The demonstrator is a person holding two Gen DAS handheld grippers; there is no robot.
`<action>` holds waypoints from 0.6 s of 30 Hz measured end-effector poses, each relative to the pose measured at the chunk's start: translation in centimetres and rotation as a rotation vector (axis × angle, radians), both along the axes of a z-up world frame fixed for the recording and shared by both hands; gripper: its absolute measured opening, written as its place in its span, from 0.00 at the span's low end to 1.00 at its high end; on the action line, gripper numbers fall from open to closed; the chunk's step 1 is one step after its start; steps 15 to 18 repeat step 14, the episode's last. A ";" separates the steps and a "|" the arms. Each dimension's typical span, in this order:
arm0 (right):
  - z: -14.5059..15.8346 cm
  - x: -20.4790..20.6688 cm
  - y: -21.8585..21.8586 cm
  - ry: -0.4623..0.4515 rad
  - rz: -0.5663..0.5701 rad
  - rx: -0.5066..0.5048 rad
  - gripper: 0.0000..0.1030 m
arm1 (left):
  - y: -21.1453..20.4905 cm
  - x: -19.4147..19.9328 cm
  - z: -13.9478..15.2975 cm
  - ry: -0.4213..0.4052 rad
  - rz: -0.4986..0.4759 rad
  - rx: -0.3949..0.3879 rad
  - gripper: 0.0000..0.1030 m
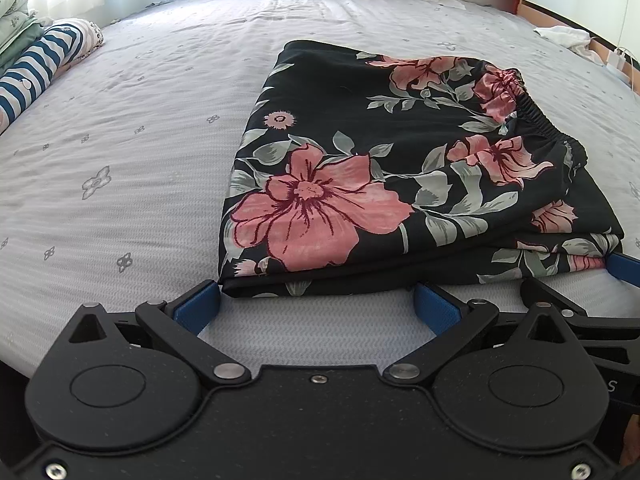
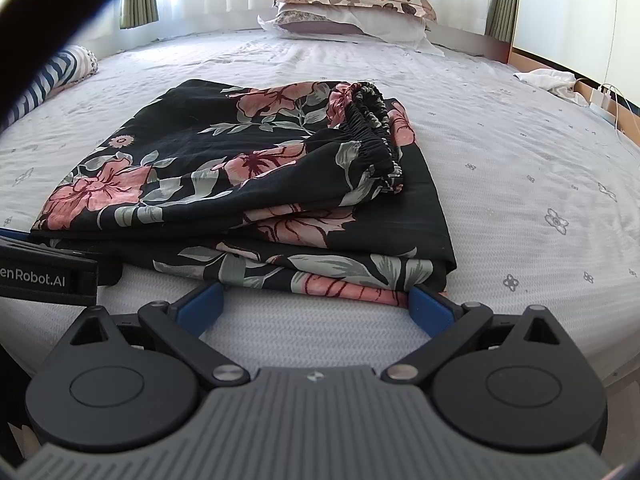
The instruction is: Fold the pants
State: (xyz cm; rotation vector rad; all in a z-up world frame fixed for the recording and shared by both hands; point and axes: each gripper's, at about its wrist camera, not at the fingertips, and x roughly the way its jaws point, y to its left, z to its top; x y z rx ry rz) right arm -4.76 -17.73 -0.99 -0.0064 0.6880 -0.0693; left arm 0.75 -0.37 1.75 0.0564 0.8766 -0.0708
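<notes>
Black pants with pink flowers [image 1: 360, 168] lie folded in a layered stack on the bed, the elastic waistband [image 1: 536, 116] on top at the right. They also show in the right wrist view [image 2: 240, 184], with the waistband [image 2: 372, 128] bunched on top. My left gripper [image 1: 316, 304] is open at the stack's near edge, holding nothing. My right gripper [image 2: 314, 304] is open at the same near edge further right, holding nothing. The right gripper's blue fingers [image 1: 626, 266] show at the right edge of the left wrist view.
The bed sheet [image 1: 120, 152] is pale grey with small flowers. Pillows [image 2: 352, 4] lie at the head. A striped rolled cloth [image 1: 40, 64] and folded clothes sit at the left. White cloth [image 2: 548, 78] and a charger lie at the right edge.
</notes>
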 end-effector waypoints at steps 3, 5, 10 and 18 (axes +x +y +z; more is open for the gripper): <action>0.0 0.0 0.0 0.000 0.000 0.000 1.00 | 0.0 0.0 0.0 0.000 0.000 0.000 1.00; 0.0 0.0 0.0 0.000 0.000 -0.001 1.00 | 0.0 0.0 0.0 0.000 0.000 0.000 1.00; 0.0 0.0 0.0 0.000 0.000 0.000 1.00 | 0.0 0.0 0.0 -0.001 0.001 0.000 1.00; 0.0 0.0 0.0 -0.001 0.001 -0.003 1.00 | 0.0 -0.3 0.0 -0.019 0.002 -0.003 1.00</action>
